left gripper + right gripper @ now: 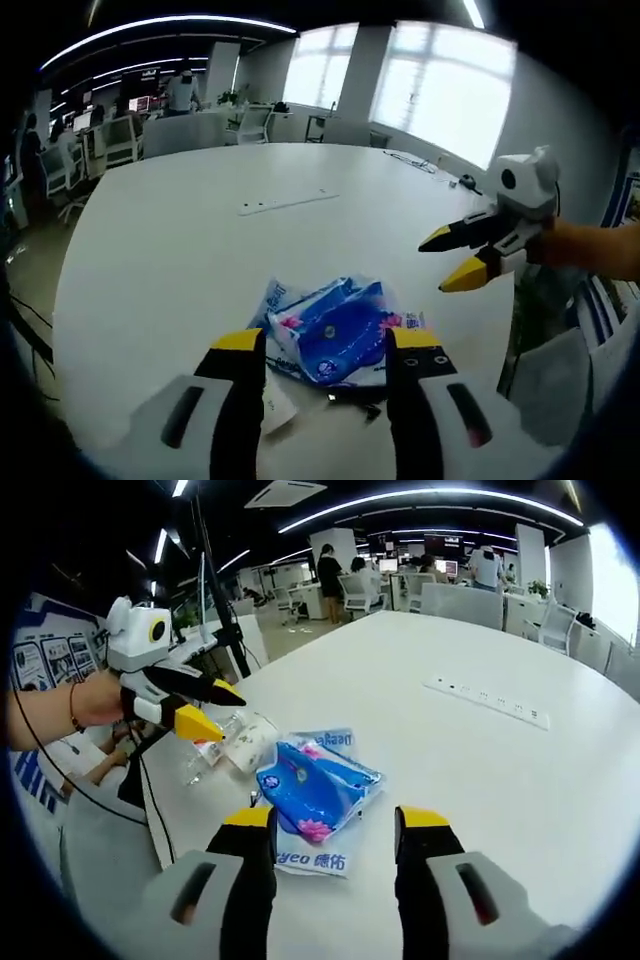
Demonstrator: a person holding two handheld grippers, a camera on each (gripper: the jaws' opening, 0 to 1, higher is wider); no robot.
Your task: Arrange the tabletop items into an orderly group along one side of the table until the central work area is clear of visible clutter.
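Observation:
A blue tissue pack (335, 335) lies on the white table (180, 260), on top of a flatter white-and-blue pack (275, 298). My left gripper (327, 340) hovers open just above them, its jaws either side of the blue pack without closing on it. My right gripper (447, 265) hangs open in the air to the right, empty. In the right gripper view the blue pack (315, 780) lies just ahead of my open right gripper (336, 818). The left gripper (220, 712) comes in from the left, open, above a paper cup (250, 742) lying on its side.
A white power strip (487, 700) lies farther out on the table (520, 800). A clear plastic item (195, 765) sits by the cup near the table edge. A white paper scrap (275, 405) and a small dark object (355, 398) lie beside the packs. Office chairs and people are beyond.

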